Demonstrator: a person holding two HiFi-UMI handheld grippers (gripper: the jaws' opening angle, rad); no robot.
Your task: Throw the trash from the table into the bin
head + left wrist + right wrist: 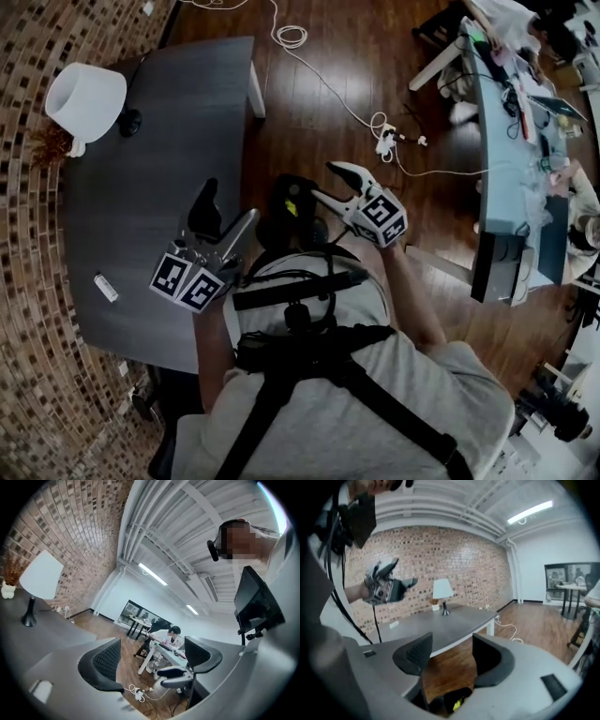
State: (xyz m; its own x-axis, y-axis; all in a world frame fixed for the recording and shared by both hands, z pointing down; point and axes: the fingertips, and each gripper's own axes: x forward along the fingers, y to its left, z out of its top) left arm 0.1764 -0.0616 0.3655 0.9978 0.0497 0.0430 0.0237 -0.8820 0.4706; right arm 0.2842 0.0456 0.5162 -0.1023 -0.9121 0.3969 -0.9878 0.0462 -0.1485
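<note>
Two grippers hover empty, each with its jaws spread and nothing between them. The right gripper (326, 183) tilts down over the dark bin (277, 223), which stands on the wooden floor just off the edge of the tabletop (169, 141), close in front of the person. A yellow scrap (457, 706) shows inside the bin right below those jaws, so I judge the wide-open pose to belong to a drop into the bin, not a reach. The left gripper (232, 202) is held level above the near edge of the tabletop, pointing out across the room. It seems either parked out of the way or heading for the next piece. What looks like trash left to clear is a small white piece (106, 287) lying flat on the tabletop near its brick-wall side. It sits to the left of the left gripper and behind its jaws, well apart from both grippers and from the bin. A white lamp (84, 98) stands at the far end and is likely no part of the job. The left gripper is the nearer one to the white piece, and would probably need to swing back and dip to reach it.
</note>
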